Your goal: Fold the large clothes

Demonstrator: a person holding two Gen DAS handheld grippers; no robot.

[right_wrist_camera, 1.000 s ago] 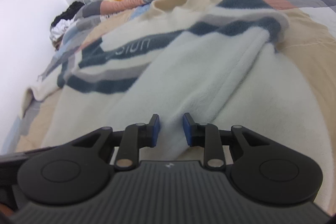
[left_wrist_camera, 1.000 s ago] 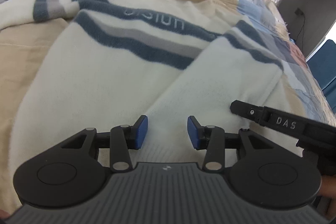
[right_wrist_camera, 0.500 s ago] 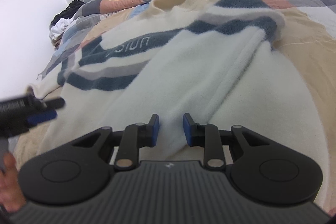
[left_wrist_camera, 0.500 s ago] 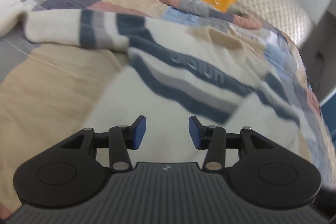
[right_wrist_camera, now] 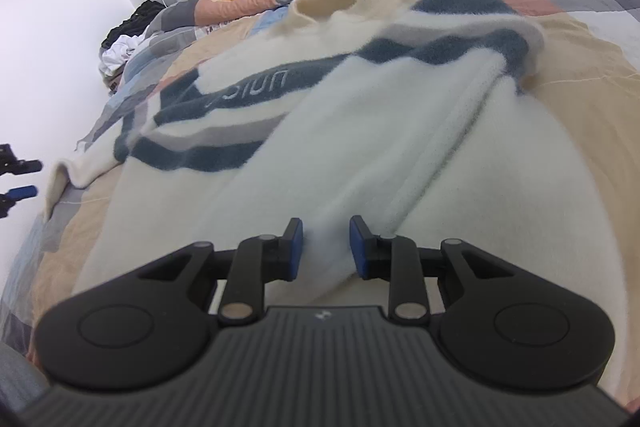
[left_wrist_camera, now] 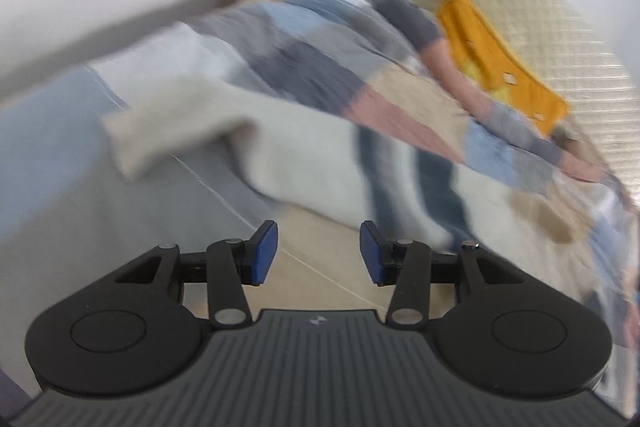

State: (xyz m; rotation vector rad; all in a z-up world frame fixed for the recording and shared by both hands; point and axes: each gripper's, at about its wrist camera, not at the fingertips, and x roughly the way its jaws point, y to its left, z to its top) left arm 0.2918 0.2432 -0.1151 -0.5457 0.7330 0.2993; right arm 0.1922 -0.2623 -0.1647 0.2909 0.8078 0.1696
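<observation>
Two blue-padded fingers of the right gripper (right_wrist_camera: pixel 326 247) stand a narrow gap apart with a ridge of the cream sweater (right_wrist_camera: pixel 360 131) bunched between them; whether the pads pinch it I cannot tell. Fingers of the left gripper (left_wrist_camera: pixel 318 253) gape wider, empty, over the bed (left_wrist_camera: pixel 312 267). Sweater sleeve (left_wrist_camera: pixel 172 125) lies blurred at 11 o'clock, yellow pillow (left_wrist_camera: pixel 500 55) at 1 o'clock.

Black tool (right_wrist_camera: pixel 325 247), seemingly blue-padded fingers (right_wrist_camera: pixel 295 247)
</observation>
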